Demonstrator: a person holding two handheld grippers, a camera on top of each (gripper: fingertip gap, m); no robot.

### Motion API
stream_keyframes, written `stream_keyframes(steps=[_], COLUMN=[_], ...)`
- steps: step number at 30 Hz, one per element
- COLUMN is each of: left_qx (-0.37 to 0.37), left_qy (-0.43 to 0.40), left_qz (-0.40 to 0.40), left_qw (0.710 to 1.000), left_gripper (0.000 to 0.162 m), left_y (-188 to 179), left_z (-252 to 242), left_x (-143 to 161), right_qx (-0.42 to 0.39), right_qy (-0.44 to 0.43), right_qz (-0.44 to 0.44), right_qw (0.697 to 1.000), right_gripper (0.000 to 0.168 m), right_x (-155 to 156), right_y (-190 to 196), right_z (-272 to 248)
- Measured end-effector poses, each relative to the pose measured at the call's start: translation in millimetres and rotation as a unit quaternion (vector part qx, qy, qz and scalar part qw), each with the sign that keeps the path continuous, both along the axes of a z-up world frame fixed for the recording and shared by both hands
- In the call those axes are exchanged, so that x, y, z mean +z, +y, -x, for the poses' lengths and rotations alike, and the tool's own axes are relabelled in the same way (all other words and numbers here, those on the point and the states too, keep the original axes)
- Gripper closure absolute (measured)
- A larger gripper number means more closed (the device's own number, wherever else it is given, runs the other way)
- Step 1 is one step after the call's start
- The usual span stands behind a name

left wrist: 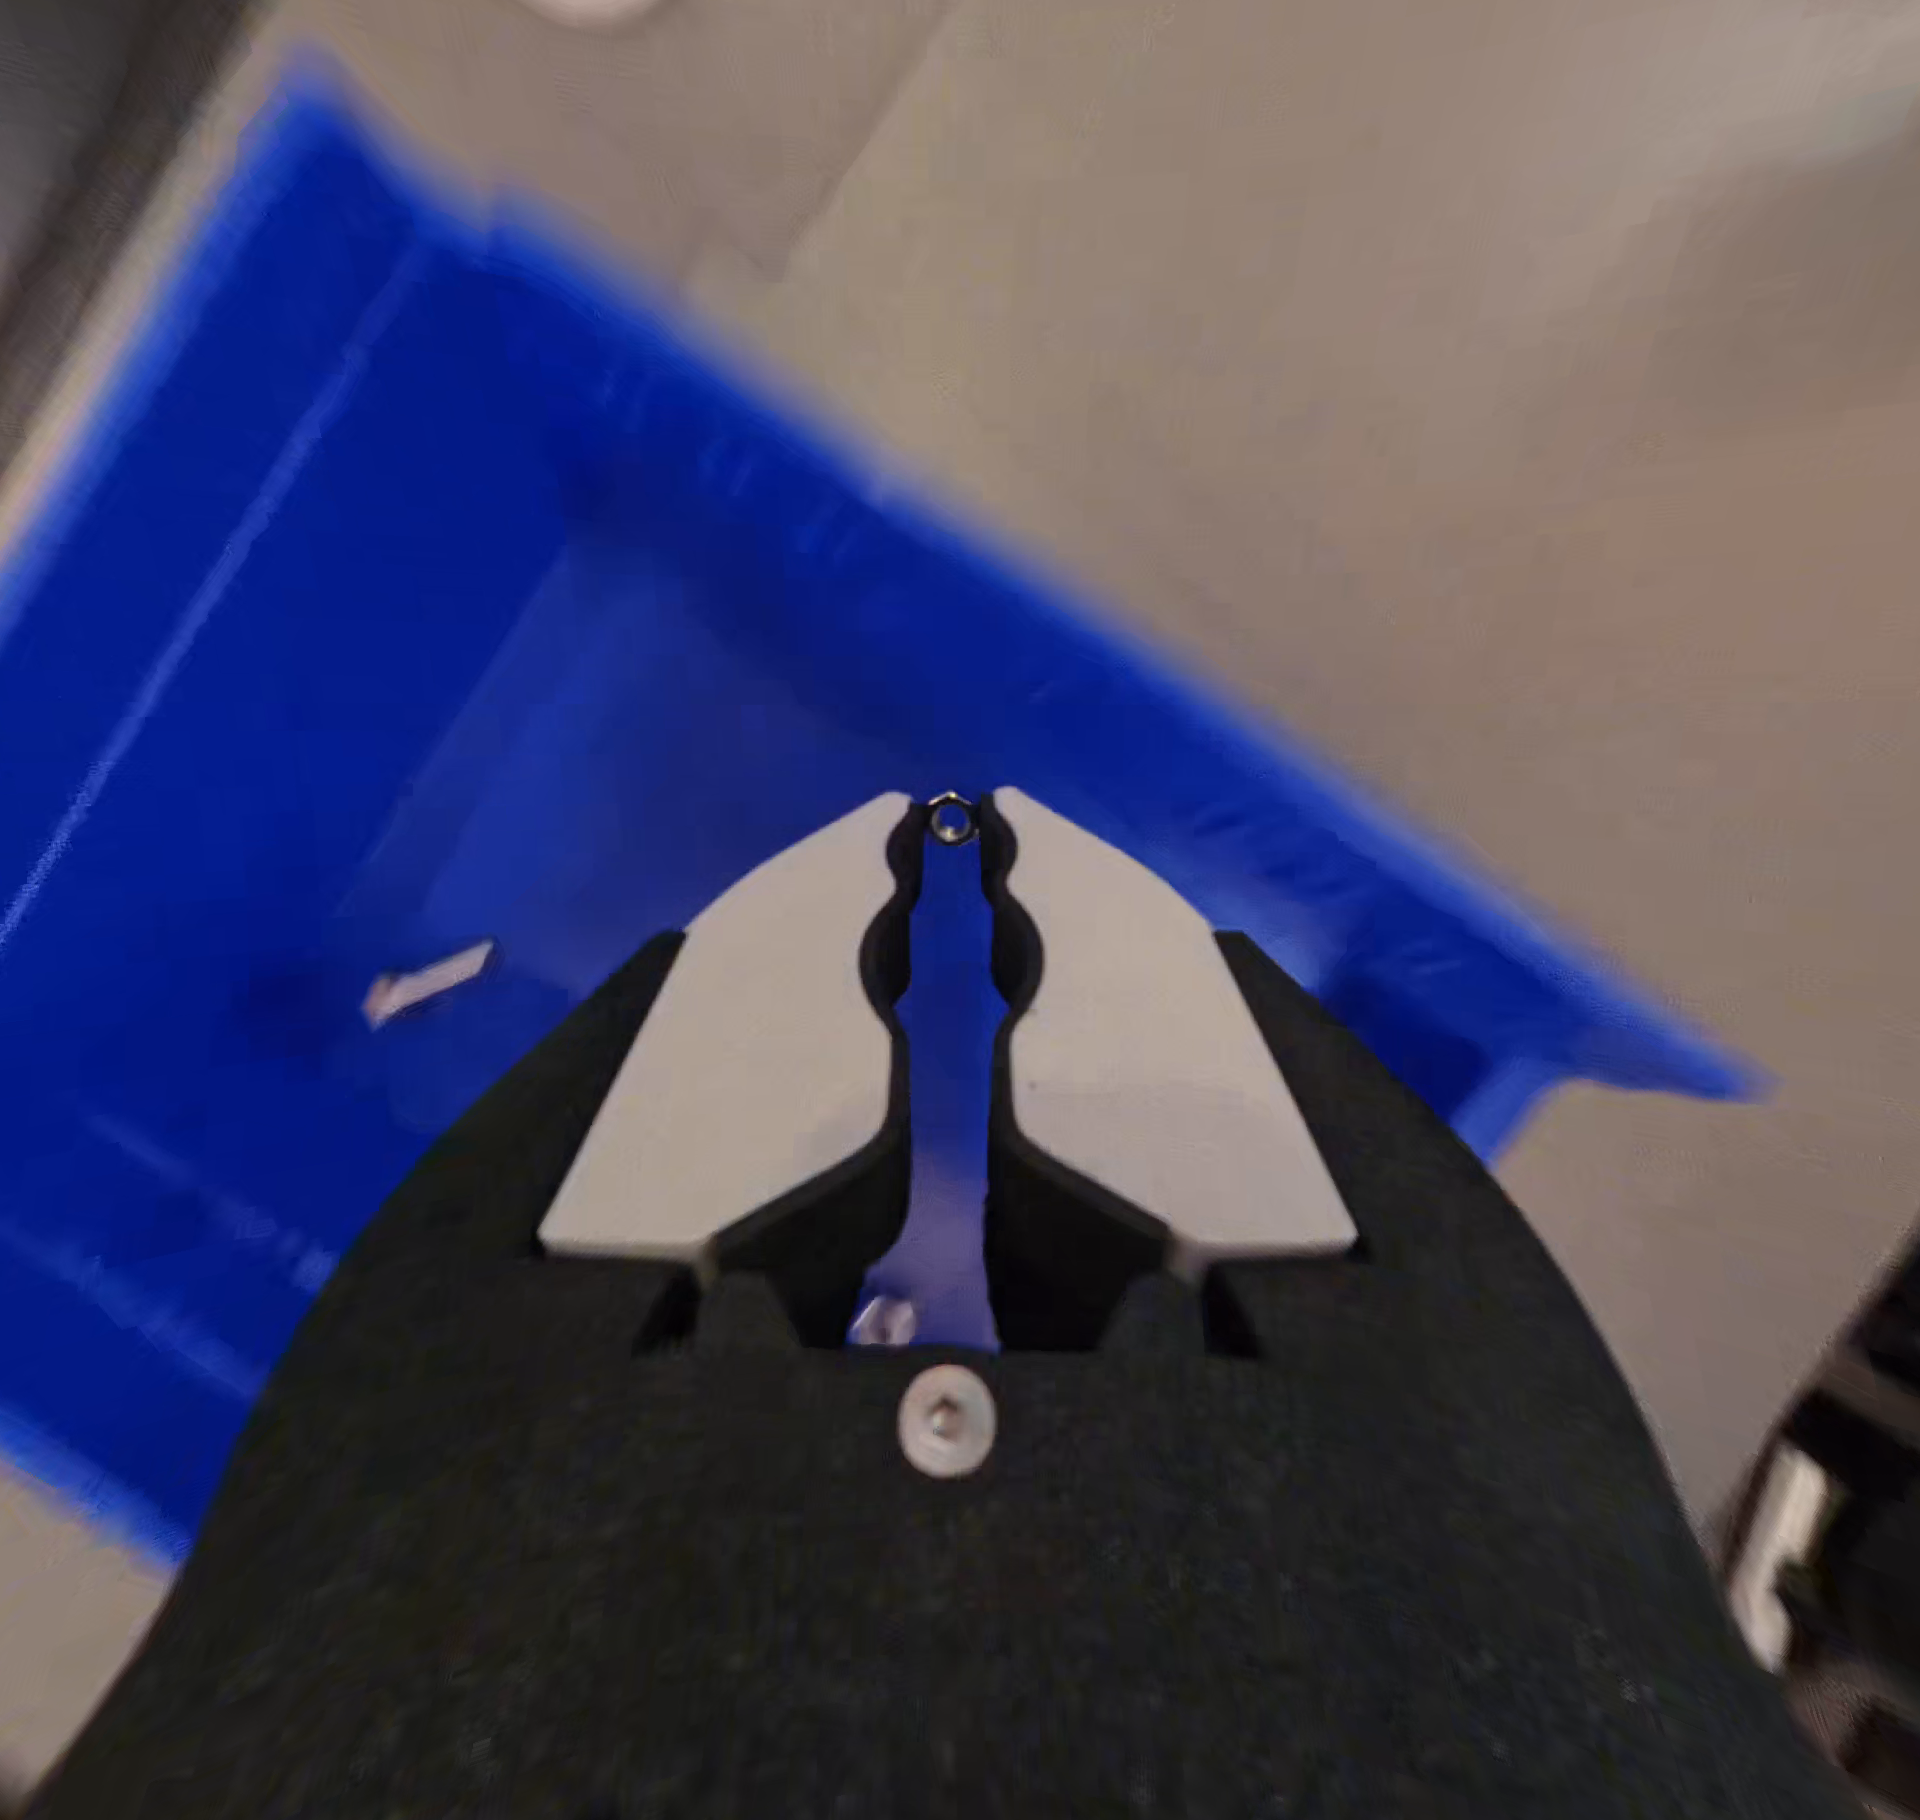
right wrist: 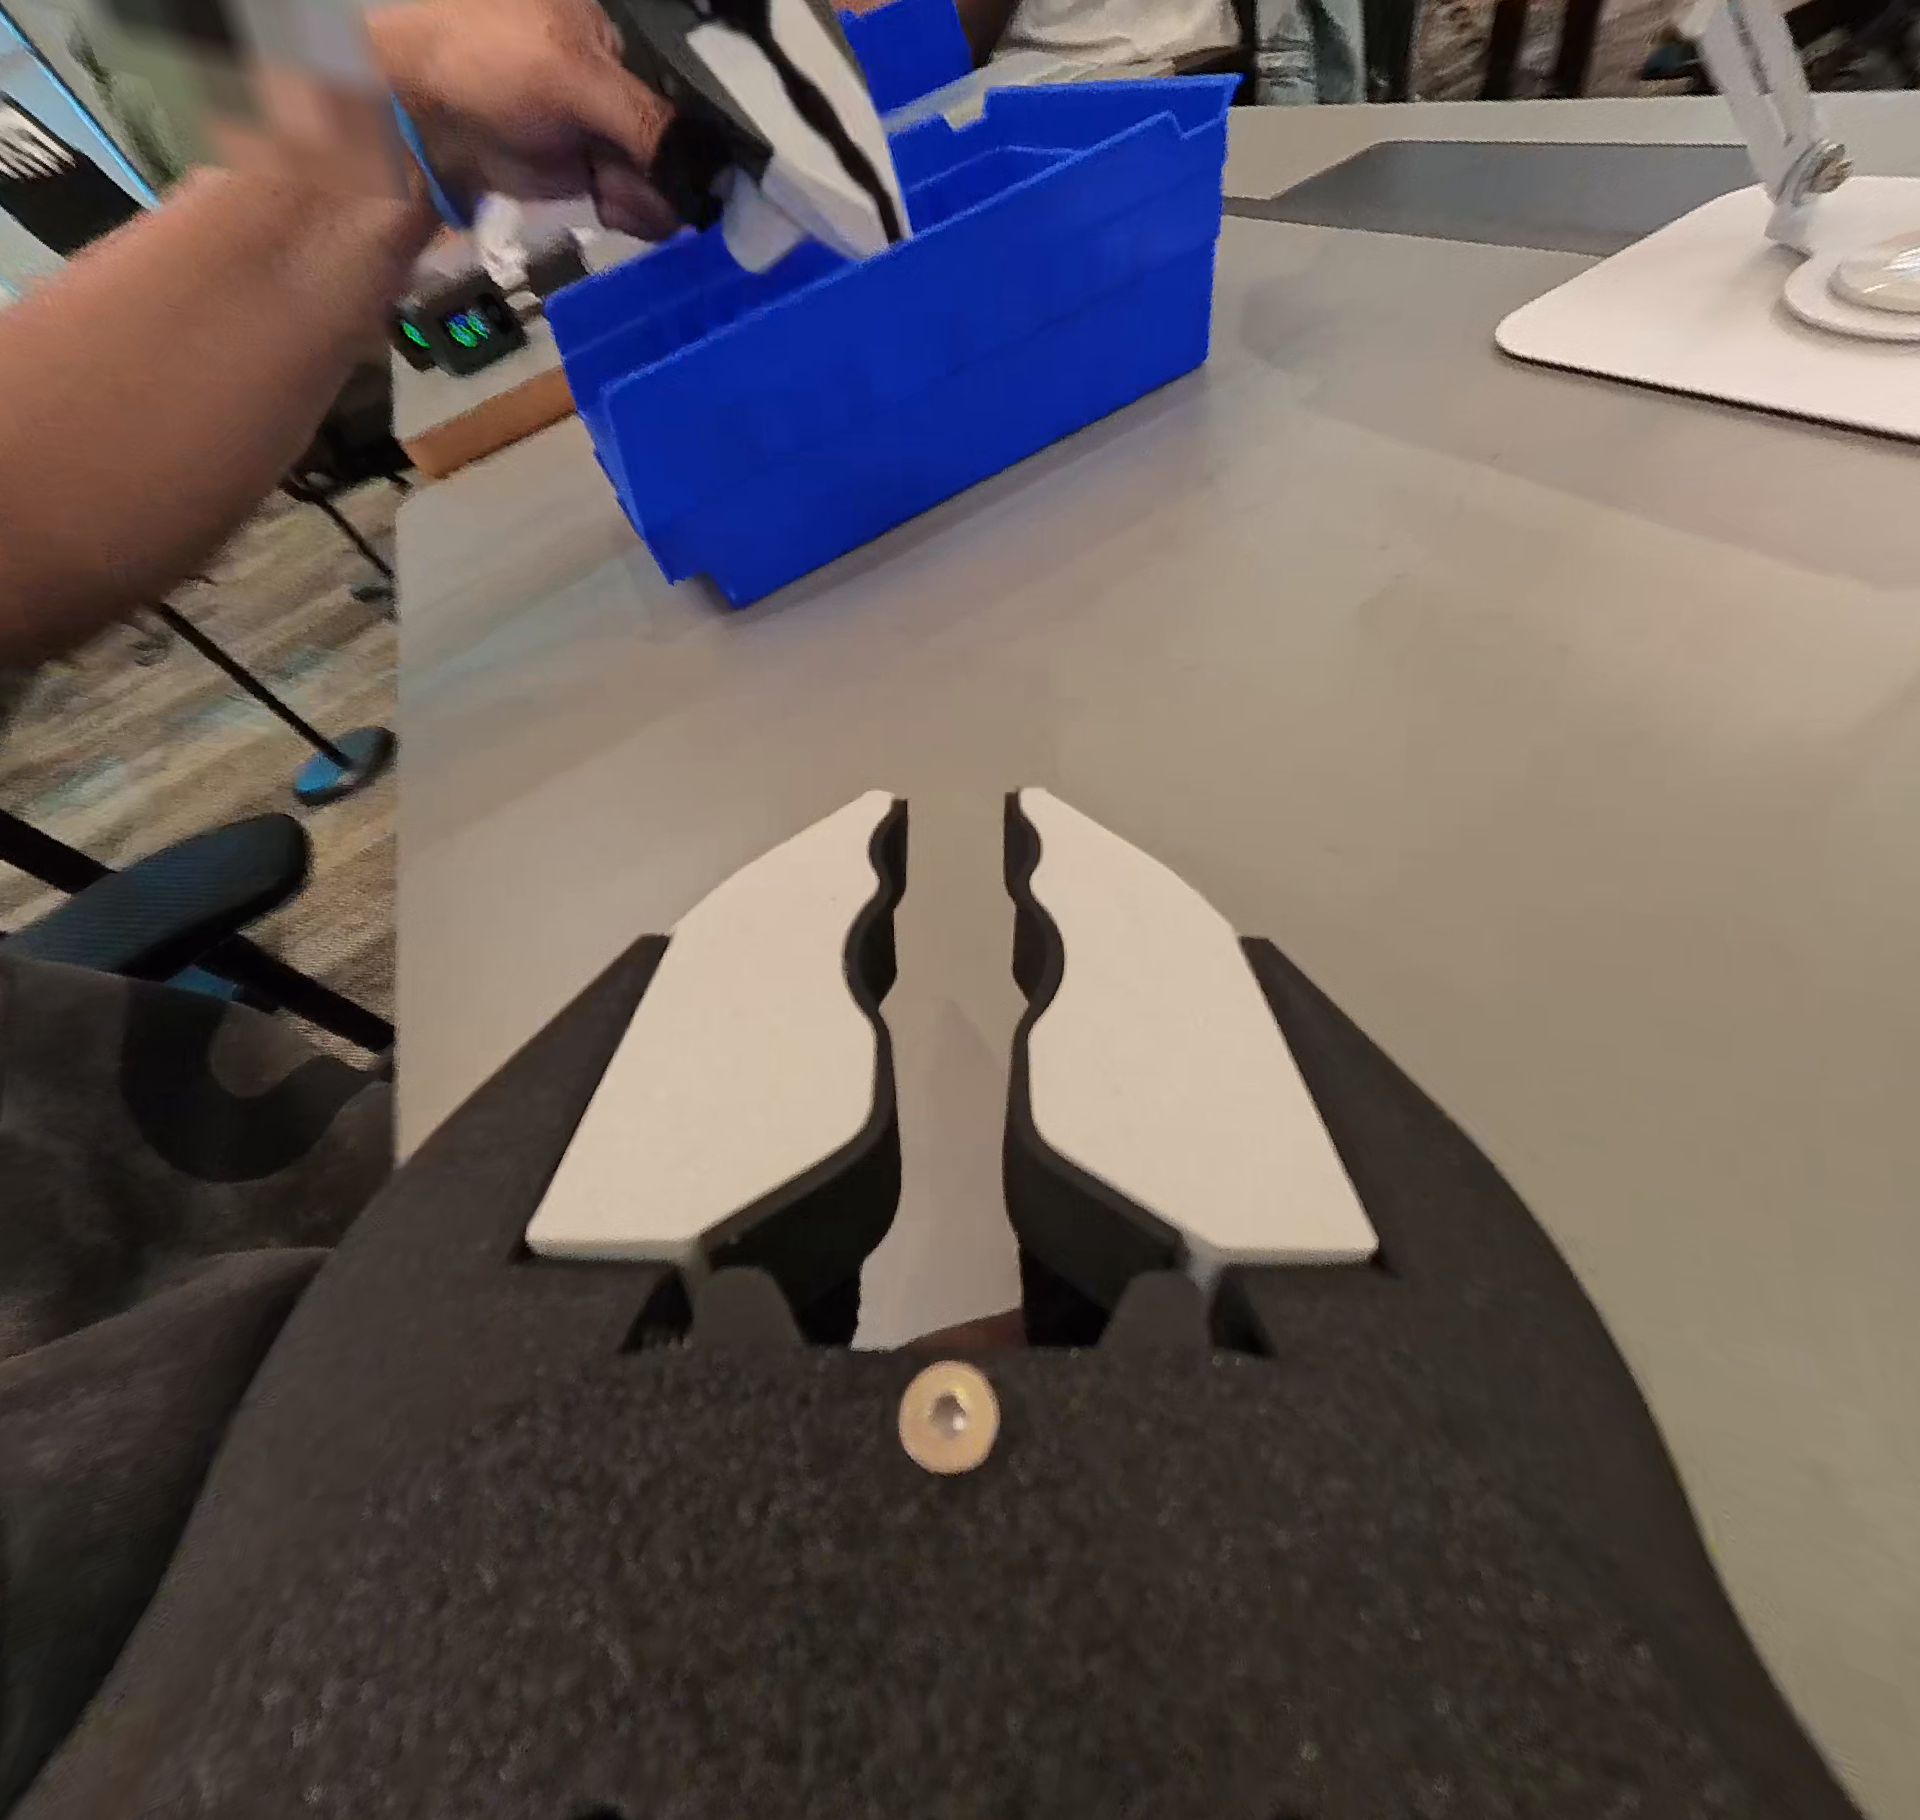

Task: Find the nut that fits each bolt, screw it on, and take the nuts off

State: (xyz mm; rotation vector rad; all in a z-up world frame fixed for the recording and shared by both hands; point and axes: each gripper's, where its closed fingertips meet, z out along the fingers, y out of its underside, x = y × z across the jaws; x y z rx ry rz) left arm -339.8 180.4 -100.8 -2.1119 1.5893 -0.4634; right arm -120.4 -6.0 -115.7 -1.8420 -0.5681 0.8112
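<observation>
Left wrist view shows the left gripper (left wrist: 950,820) with its jaws nearly together, pinching a small metal nut (left wrist: 950,822) right at the very tips, above the inside of the blue bin (left wrist: 312,627). The nut's hole faces the camera, so the pads seem to bear on two opposite flats. On the bin floor, blurred, lies a silvery bolt (left wrist: 428,981), apart from the nut and nearer the bin's left wall.

Right wrist view shows the right gripper (right wrist: 954,814) low over the near part of the grey tabletop (right wrist: 1351,731), jaws parted with nothing between them. The bin stands toward the far left corner of the tabletop, with a hand (right wrist: 520,97) steering the left gripper down into it.

Such a nut is likely light, hard, stiff and smooth, so it could twist or pop out of a tip pinch. Holding it by the flats with the hole kept clear suits threading. The bolt is probably best taken by its head or plain shank, leaving the threaded end free.
</observation>
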Motion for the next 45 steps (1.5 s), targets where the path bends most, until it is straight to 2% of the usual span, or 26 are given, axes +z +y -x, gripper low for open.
stream_keyframes(steps=[2, 5, 8, 10, 12, 16, 18, 21, 23, 28, 29, 30, 31, 33, 36, 38, 41, 43, 45], left_qx=[-0.052, -0.114, -0.15, -0.144, -0.127, -0.088, -0.098, -0.151, -0.189, -0.243, -0.243, -0.239, -0.233, -0.211, -0.112, -0.041, 0.044, 0.075, 0.096], left_qy=[-0.12, -0.249, -0.33, -0.358, -0.329, -0.154, -0.059, 0.094, 0.119, 0.159, 0.158, 0.147, 0.124, 0.047, -0.092, -0.209, -0.357, -0.402, -0.402], left_qz=[-0.005, 0.008, 0.031, 0.041, 0.034, 0.022, 0.014, -0.018, -0.019, -0.031, -0.035, -0.036, -0.034, -0.034, -0.035, -0.019, 0.028, 0.029, 0.008], left_qw=[0.991, 0.962, 0.932, 0.922, 0.935, 0.984, 0.993, 0.984, 0.975, 0.956, 0.956, 0.959, 0.964, 0.976, 0.989, 0.977, 0.933, 0.912, 0.911], left_gripper=[0.152, 0.152, 0.152, 0.152, 0.152, 0.152, 0.152, 0.152, 0.152, 0.151, 0.14, 0.126, 0.123, 0.123, 0.125, 0.126, 0.13, 0.13, 0.13], left_y=[-34.3, -85.1, -122.5, -134.0, -136.9, -130.0, -127.1, -122.3, -125.9, -129.4, -129.0, -128.9, -129.7, -132.7, -133.5, -142.4, -161.1, -168.0, -167.7], left_z=[-38.1, -81.1, -112.8, -131.6, -150.0, -179.5, -187.7, -187.3, -196.6, -205.2, -206.1, -207.2, -207.7, -204.4, -180.9, -159.2, -124.4, -105.2, -92.6], left_x=[41.6, 85.4, 105.6, 106.0, 84.8, 1.8, -36.0, -82.3, -92.0, -92.7, -91.1, -86.6, -78.4, -52.4, -12.6, 6.2, 14.2, 10.5, 6.1], right_qx=[0.023, 0.044, 0.052, 0.047, 0.032, 0.007, -0.004, -0.012, -0.019, -0.031, -0.036, -0.039, -0.039, -0.045, -0.02, 0.001, 0.071, 0.113, 0.176], right_qy=[0.051, 0.12, 0.154, 0.138, 0.121, 0.094, 0.086, 0.094, 0.089, 0.066, 0.05, 0.031, 0.008, -0.052, -0.14, -0.191, -0.286, -0.362, -0.408], right_qz=[0.012, 0.008, 0.001, -0.006, -0.021, -0.036, -0.035, -0.024, -0.019, 0.007, 0.013, 0.015, 0.014, 0.019, 0.012, -0.005, 0.004, -0.005, 0.011], right_qw=[0.998, 0.992, 0.987, 0.989, 0.992, 0.995, 0.996, 0.995, 0.996, 0.997, 0.998, 0.999, 0.999, 0.997, 0.99, 0.982, 0.956, 0.925, 0.896], right_gripper=[0.149, 0.148, 0.148, 0.148, 0.149, 0.15, 0.151, 0.152, 0.152, 0.152, 0.151, 0.151, 0.15, 0.147, 0.145, 0.144, 0.144, 0.145, 0.146], right_x=[8.0, 21.9, 28.4, 25.3, 23.8, 22.9, 20.2, 17.6, 15.0, 5.6, 1.9, -1.6, -4.9, -11.8, -9.8, -3.8, -12.3, -21.6, -32.7], right_y=[-4.1, -8.0, -8.5, -6.8, -4.2, 0.3, 3.2, 5.7, 7.7, 11.1, 12.2, 12.8, 12.7, 13.5, 11.0, 14.1, 21.4, 34.0, 41.6], right_z=[6.4, 11.2, 13.1, 12.3, 7.7, -4.2, -10.5, -16.4, -20.0, -24.8, -25.6, -26.1, -26.4, -29.6, -30.5, -28.7, -15.3, -5.2, 8.0])
